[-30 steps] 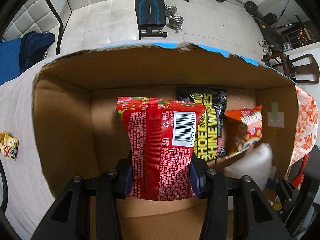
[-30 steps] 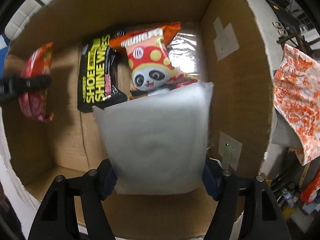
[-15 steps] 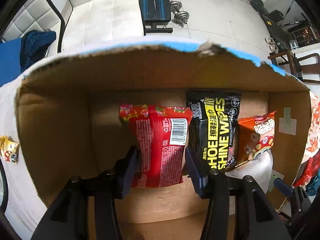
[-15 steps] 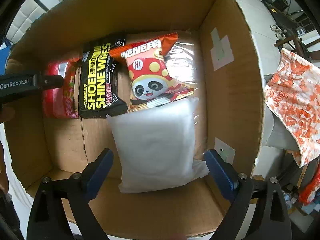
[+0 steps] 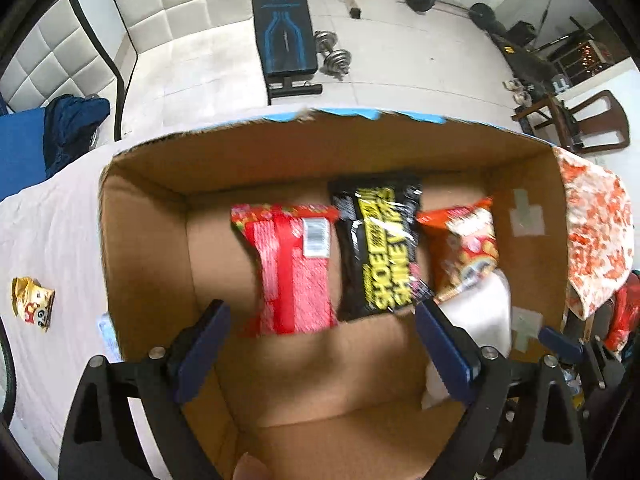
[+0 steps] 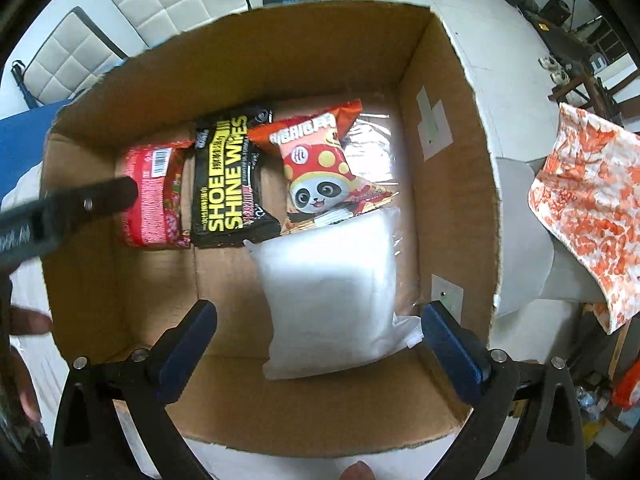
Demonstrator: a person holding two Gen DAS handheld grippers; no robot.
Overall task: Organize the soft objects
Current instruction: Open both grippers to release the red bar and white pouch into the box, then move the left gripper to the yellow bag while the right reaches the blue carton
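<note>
White pillow pack (image 6: 332, 292) lies in cardboard box (image 6: 448, 208), touching panda snack bag (image 6: 320, 172). Shoe wipes (image 6: 226, 184) and red packet (image 6: 154, 196) alongside. Left gripper (image 5: 320, 344) and right gripper (image 6: 320, 344) both wide apart, empty.

The black packet (image 6: 228, 184) in the box reads "SHOE SHINE WIPES".

The right gripper (image 6: 320, 344) hangs above the near end of the cardboard box (image 6: 448, 200), jaws spread wide, holding nothing; between them a white pillow pack (image 6: 332, 296) lies on the floor; beyond it sit a panda snack bag (image 6: 320, 172), a black shoe-wipes pack (image 6: 228, 184) and a red packet (image 6: 156, 196); the left gripper (image 6: 68, 208) reaches in from the left.
</note>
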